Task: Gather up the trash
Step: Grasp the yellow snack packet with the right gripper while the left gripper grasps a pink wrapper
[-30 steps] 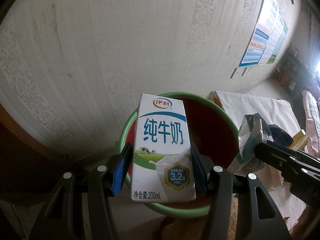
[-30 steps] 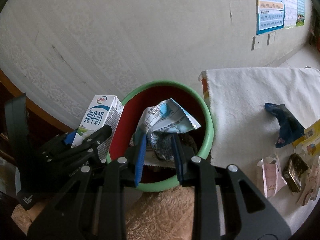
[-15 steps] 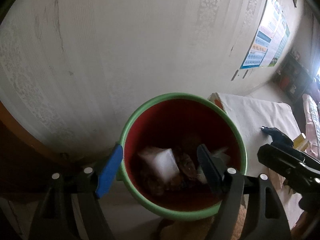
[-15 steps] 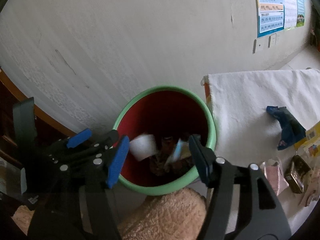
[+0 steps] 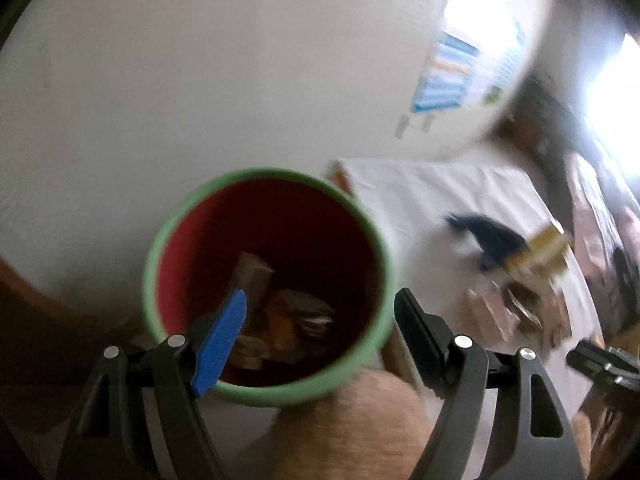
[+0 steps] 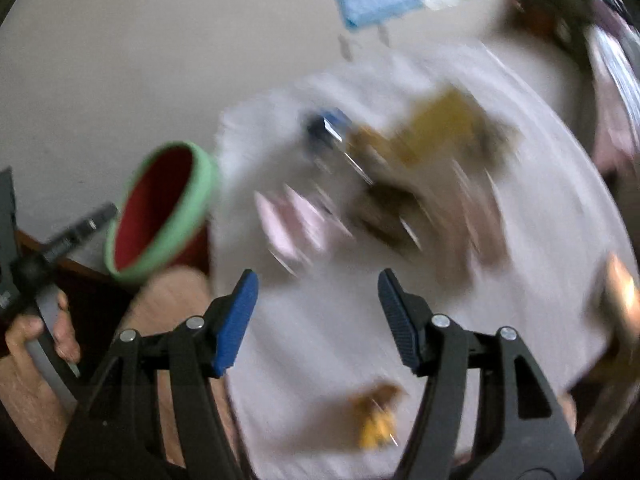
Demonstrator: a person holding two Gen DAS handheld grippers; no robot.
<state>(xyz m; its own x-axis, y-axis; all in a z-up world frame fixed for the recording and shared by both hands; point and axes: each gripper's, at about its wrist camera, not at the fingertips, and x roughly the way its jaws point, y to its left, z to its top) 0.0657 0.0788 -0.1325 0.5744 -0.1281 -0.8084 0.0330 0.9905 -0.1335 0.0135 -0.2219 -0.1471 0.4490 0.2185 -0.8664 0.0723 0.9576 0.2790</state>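
**Both grippers empty, bin in the middle of it all**

So the left gripper (image 5: 320, 332) is hanging right over the green-rimmed bin (image 5: 160, 256), jaws spread wide with nothing sitting between them. Inside the bin's red walls a carton (image 5: 252, 276) is lying among some crumpled wrappers (image 5: 300, 316) at the bottom.

To the right of the bin, the white-covered table (image 5: 432, 196) is butting up against its rim. A dark blue wrapper (image 5: 488, 236) is sitting on the cloth not far from the bin, and a yellow packet (image 5: 544, 248) is touching it on the far side.

The right gripper (image 6: 318, 320) is pointing at the table (image 6: 328, 368), well off to the right of the bin (image 6: 200, 184), jaws also wide open and holding nothing. That view is super blurry, so the trash pile (image 6: 400, 184) is mostly smears, though a small yellow scrap (image 6: 376, 416) is lying on the cloth between the fingers. The left hand (image 6: 36, 344) is gripping its handle below the bin.
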